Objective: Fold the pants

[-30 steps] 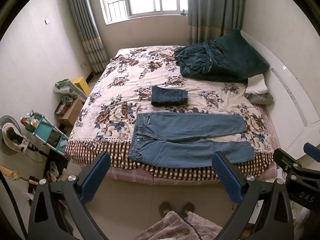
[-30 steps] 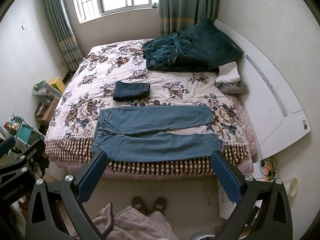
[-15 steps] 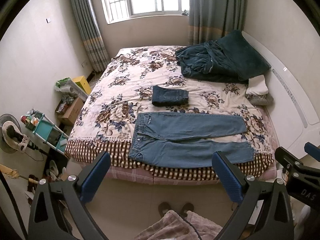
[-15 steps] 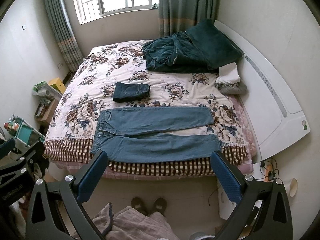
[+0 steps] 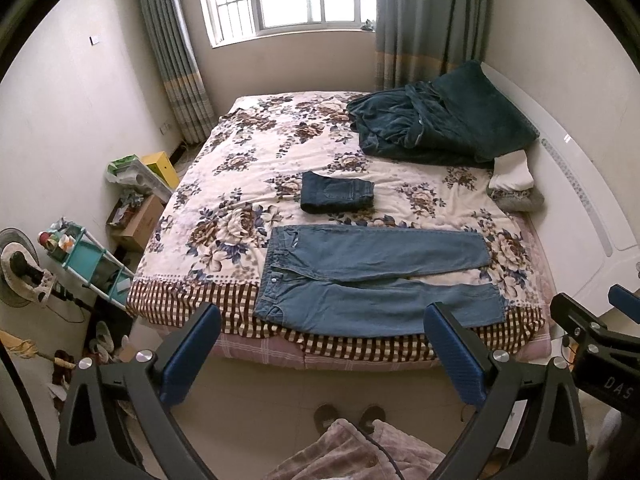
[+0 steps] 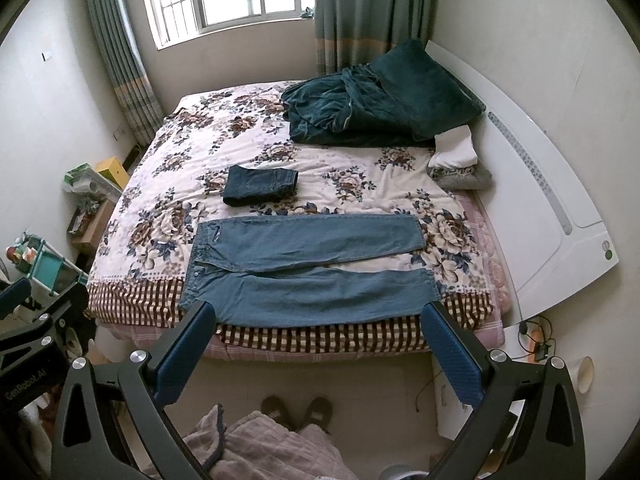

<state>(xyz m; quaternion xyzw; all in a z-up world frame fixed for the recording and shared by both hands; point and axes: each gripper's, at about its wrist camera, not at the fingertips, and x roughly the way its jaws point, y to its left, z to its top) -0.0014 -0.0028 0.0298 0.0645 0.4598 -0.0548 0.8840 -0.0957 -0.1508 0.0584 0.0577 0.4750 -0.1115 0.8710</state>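
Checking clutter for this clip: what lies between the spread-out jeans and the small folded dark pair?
Only bare floral bedspread separates the spread-out jeans from the folded dark pair; nothing else sits in that strip. Both wrist views show it.

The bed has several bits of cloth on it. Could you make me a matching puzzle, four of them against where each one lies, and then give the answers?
Things:
1. light jeans
2. dark jeans
3. green blanket
4. white cloth

Places:
A. heaped at the far right of the bed, near the curtain
B. spread flat along the near edge, waist to the left
C. on a grey bundle by the white headboard
D. folded small in the middle of the bed

Pairs: 1-B, 2-D, 3-A, 4-C
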